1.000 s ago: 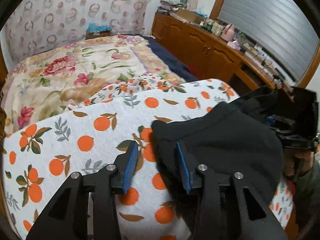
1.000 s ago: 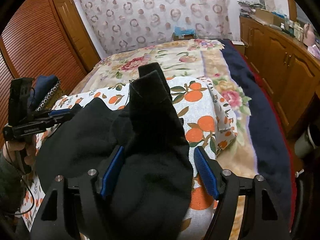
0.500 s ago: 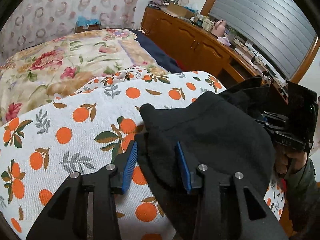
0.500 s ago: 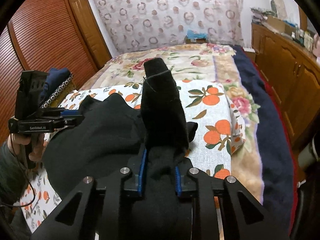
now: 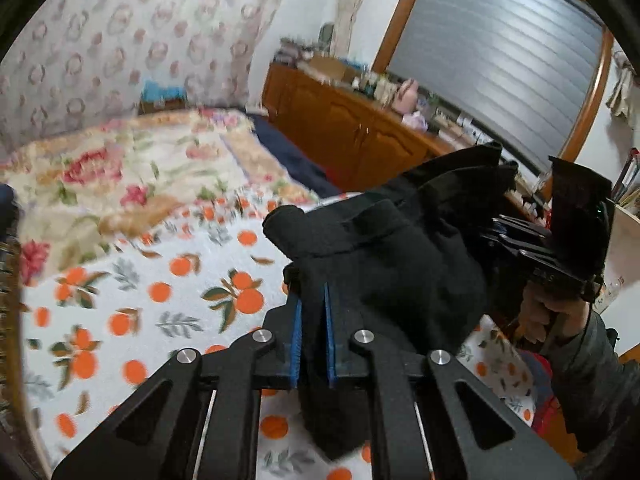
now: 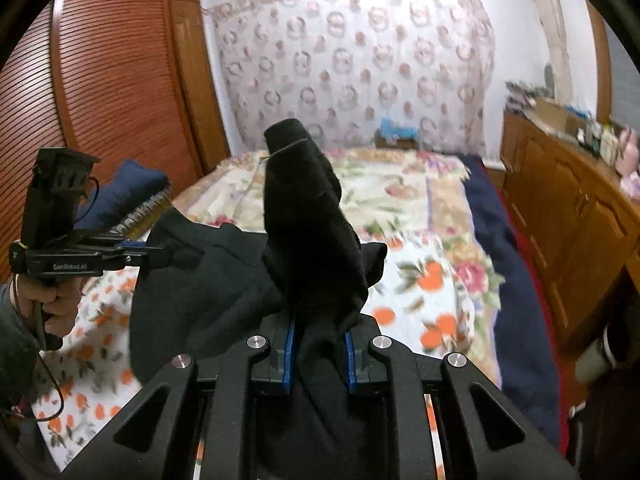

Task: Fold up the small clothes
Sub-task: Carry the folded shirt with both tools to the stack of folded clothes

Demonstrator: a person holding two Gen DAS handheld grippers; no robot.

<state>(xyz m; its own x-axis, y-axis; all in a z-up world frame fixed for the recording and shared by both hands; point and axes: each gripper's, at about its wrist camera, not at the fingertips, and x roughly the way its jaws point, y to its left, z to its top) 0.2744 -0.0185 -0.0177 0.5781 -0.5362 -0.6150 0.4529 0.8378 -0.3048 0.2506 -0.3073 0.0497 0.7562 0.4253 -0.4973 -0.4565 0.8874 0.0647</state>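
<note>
Black garment (image 6: 224, 280) hiding claw pads

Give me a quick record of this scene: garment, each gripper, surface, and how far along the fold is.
garment: black cloth, lifted, slung between both grippers
left gripper: shut on the cloth
right gripper: closing, cloth between its fingers
surface: orange-print blanket on a bed
fold: not yet made
</note>
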